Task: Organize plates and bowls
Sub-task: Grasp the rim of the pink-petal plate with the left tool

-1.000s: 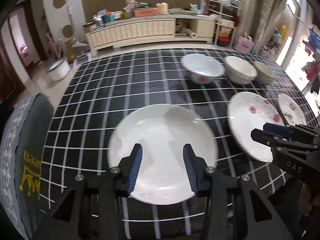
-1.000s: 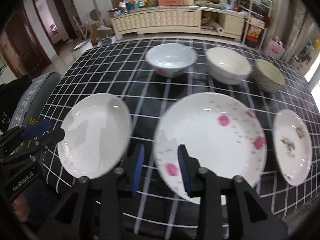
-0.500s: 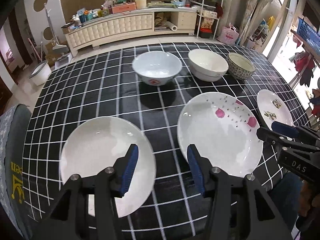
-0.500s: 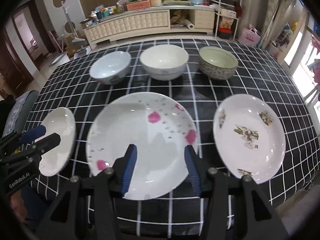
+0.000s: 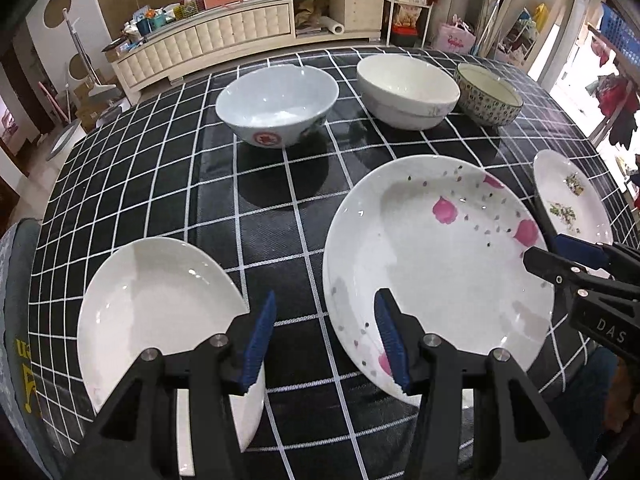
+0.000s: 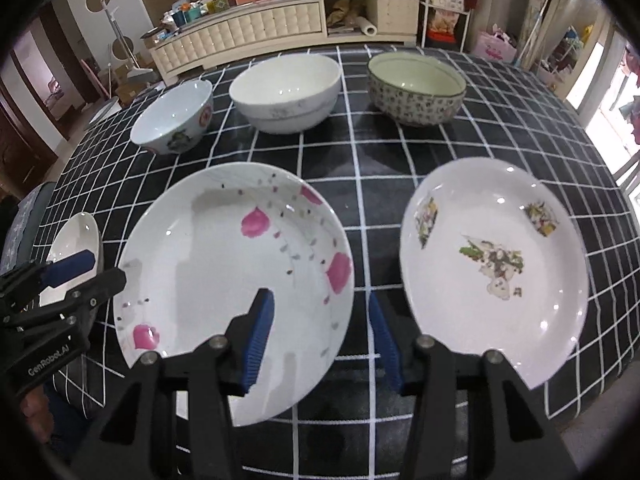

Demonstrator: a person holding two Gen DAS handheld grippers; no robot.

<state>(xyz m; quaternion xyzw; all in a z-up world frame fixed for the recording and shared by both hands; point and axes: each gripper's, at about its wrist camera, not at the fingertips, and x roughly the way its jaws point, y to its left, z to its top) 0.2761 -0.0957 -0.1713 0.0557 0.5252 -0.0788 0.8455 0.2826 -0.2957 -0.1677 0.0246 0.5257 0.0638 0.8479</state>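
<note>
- Black cloth with white lines (image 5: 132,184) covers the bench, and a long cream cabinet (image 5: 224,36) stands by the wall behind it.
- Three bowls sit in a row at the far side: a blue bowl (image 5: 278,106), a white bowl (image 5: 406,90) and a dotted bowl (image 5: 490,100). They are close, but I cannot tell if they touch.
- Three plates lie in a row at the near side: a plain plate (image 5: 160,312), a pink-flower plate (image 5: 436,264) and a green-leaf plate (image 6: 494,264).
- Left tongs (image 5: 326,340) hang over the gap between the plain plate and the pink-flower plate. Their jaws are partly apart and have just been opening. Nothing is between them.
- Right tongs (image 6: 322,334) hang over the gap between the pink-flower plate and the green-leaf plate, with one blue pad above the pink-flower plate's rim. Their jaws are also partly apart, have just been opening, and hold nothing.
</note>
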